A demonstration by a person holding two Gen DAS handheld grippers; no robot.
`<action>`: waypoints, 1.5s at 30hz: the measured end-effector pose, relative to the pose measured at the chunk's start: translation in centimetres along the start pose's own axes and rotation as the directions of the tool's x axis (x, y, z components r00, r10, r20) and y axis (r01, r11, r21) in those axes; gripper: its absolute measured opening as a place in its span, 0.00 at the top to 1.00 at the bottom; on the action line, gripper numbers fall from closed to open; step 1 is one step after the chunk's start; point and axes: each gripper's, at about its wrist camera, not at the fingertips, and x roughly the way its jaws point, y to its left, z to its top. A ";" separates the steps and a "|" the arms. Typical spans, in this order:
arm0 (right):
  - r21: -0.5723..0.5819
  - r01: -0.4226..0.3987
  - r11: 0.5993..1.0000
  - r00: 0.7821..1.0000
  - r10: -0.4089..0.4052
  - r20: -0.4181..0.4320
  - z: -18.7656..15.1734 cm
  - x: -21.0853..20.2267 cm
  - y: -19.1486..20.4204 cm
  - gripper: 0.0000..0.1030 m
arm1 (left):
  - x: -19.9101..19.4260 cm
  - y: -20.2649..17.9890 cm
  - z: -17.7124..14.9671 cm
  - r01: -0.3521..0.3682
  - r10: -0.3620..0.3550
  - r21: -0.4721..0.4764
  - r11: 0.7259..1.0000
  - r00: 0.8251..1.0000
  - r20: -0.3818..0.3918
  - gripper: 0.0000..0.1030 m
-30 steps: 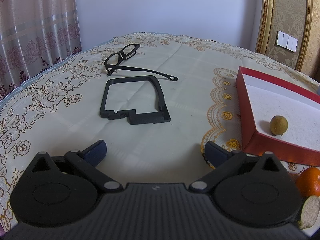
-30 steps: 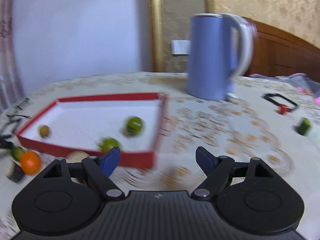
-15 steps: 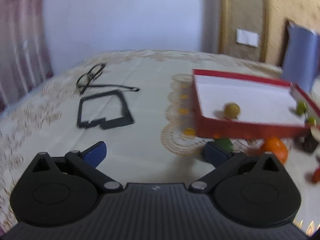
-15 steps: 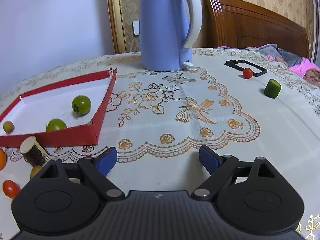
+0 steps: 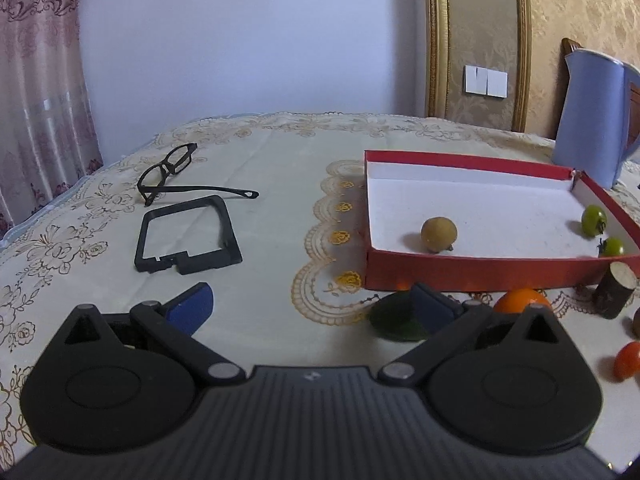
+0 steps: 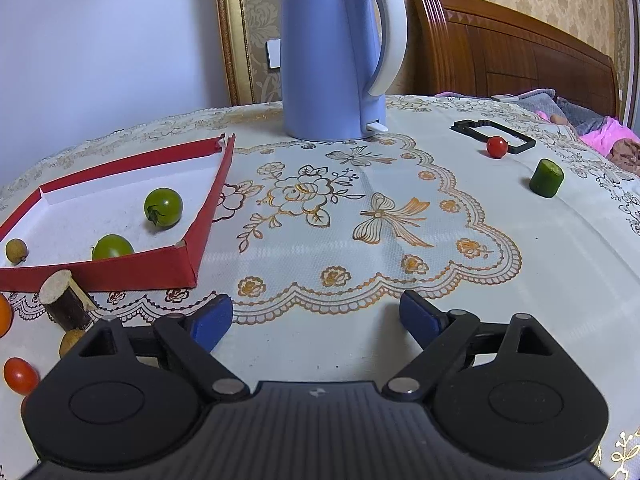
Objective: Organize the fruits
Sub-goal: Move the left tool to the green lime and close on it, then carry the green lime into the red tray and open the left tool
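Observation:
A red box (image 5: pixel 460 272) (image 6: pixel 208 200) with a white floor holds a brown longan (image 5: pixel 438 233) (image 6: pixel 16 251) and two green tomatoes (image 5: pixel 593 220) (image 6: pixel 163 207). In front of it lie an orange (image 5: pixel 518 301), a green fruit (image 5: pixel 394 316), a brown cut stick (image 5: pixel 614 294) (image 6: pixel 66 300) and a red tomato (image 5: pixel 628 360) (image 6: pixel 20 375). My left gripper (image 5: pixel 310 306) is open and empty, its right finger beside the green fruit. My right gripper (image 6: pixel 316 318) is open and empty over the cloth. A red cherry tomato (image 6: pixel 497 147) and a green cucumber piece (image 6: pixel 546 178) lie at the far right.
A blue kettle (image 6: pixel 340 52) (image 5: pixel 592 116) stands behind the box. Black glasses (image 5: pixel 172 170) and a black frame (image 5: pixel 184 236) lie to the left. Another black frame (image 6: pixel 492 136) sits by the cherry tomato. A wooden headboard and bedding are at the back right.
The left gripper has swung right, bringing the box and the fruits in front of it into view. The right gripper has turned right and away from the box. Both stay open.

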 end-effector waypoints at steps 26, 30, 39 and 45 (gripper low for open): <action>-0.002 0.001 1.000 1.000 -0.001 -0.001 0.0 0.0 0.0 0.12 | 1.6 -0.3 -0.3 0.147 -0.150 -0.044 0.988 0.985 -0.085 0.29; -0.001 0.001 1.000 1.000 -0.001 -0.001 0.0 0.0 0.0 0.12 | 0.9 -1.6 -0.4 0.189 -0.188 0.005 0.982 0.980 -0.072 0.59; 0.002 -0.002 1.000 1.000 0.002 0.000 0.0 0.0 0.0 0.12 | 0.3 -3.0 -0.2 0.162 -0.160 0.053 0.985 0.986 -0.048 0.67; 0.002 -0.002 1.000 1.000 0.002 0.000 0.0 -0.1 -0.1 0.12 | -1.0 -4.1 1.0 0.197 -0.197 0.085 0.977 0.980 -0.006 0.67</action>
